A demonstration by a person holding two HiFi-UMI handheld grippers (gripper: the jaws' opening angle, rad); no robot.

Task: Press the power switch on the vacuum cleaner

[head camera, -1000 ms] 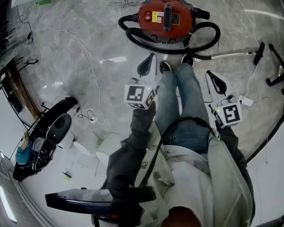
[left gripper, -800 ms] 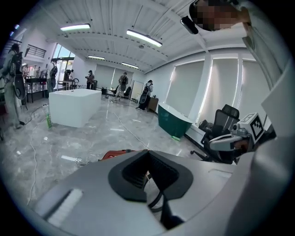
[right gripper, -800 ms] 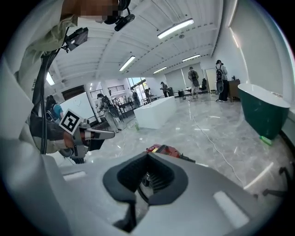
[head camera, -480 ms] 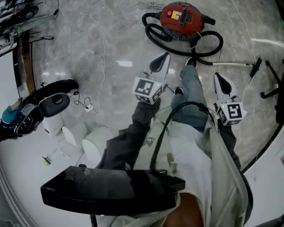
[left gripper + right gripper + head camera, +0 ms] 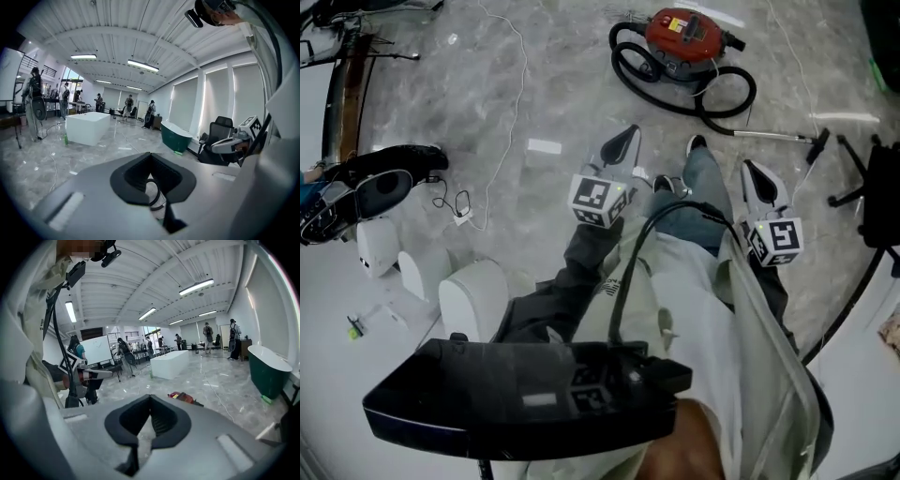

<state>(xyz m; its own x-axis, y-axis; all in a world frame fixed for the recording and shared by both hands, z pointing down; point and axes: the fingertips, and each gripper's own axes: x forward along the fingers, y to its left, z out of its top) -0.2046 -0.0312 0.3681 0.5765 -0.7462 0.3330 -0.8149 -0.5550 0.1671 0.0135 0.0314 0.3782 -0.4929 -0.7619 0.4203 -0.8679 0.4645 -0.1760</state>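
From here the grey marble floor (image 5: 534, 103) fills most of the head view, and the person (image 5: 694, 319) wearing the rig takes up the lower middle, pale jacket below and jeans stretching forward. The red vacuum (image 5: 684, 36) sits on the floor at the top of that view, ahead of the person's feet and well apart from both grippers. I can't pick out its switch at this size. Its black hose (image 5: 628, 70) loops on the floor to the left of the body and curls round its near right side, and the wand (image 5: 773, 137) lies flat from there toward the black chair (image 5: 872, 187) at the right edge. The left gripper (image 5: 623, 142) is held out over the floor left of the knees, pointing toward the vacuum. In its own view I see the fingers closed tip to tip with nothing clamped, only a black loop showing through the notch behind the pads. The right gripper (image 5: 752, 173) is out beside the right leg, pointing the same way. Its own view shows the fingers brought together on nothing, with the vacuum on the floor just above the tips and some way off. The marker cubes (image 5: 598, 201) ride behind each pair of jaws. A thin white cable (image 5: 517, 66) trails across the floor at upper left.
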